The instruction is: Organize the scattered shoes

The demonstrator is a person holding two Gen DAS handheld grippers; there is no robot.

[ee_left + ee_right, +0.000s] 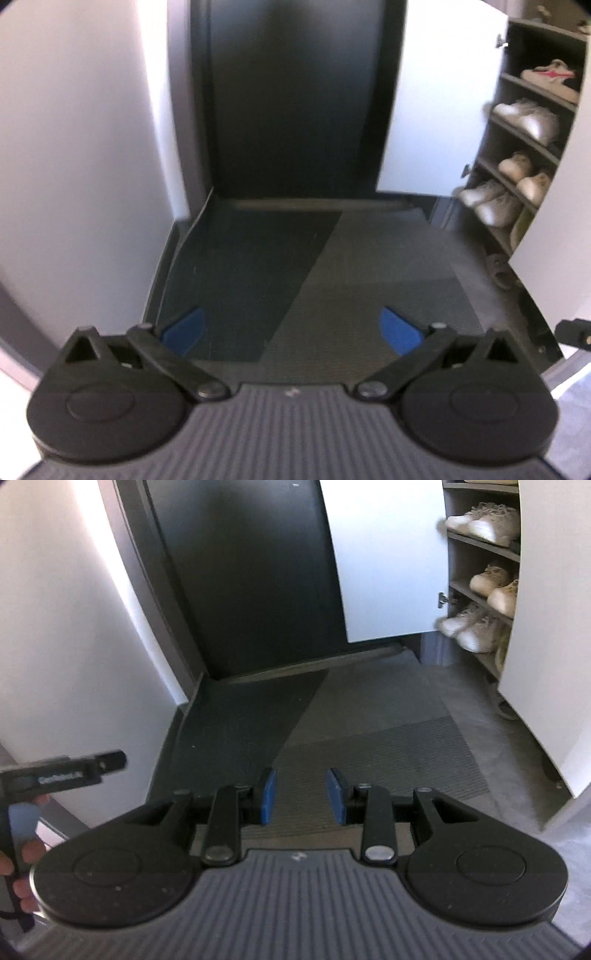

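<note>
My left gripper point(291, 328) hangs open over a dark doormat point(332, 258), its blue pads far apart and nothing between them. My right gripper point(302, 797) is over the same doormat point(369, 738), its blue pads standing a narrow gap apart with nothing in it. Light-coloured sneakers fill the shelves of an open shoe cabinet point(535, 122) on the right: a white pair point(484, 520), a cream pair point(495, 579) and another white pair point(469, 627). A dark sandal point(498, 271) lies on the floor at the cabinet's foot, also visible as a sandal point(506, 705) in the right wrist view.
A dark entrance door point(251, 572) closes off the far end, with a white wall point(74, 627) to the left. The cabinet's white door point(384, 561) stands swung open beside the shelves. A hand point(22, 849) holds the other tool at the left edge.
</note>
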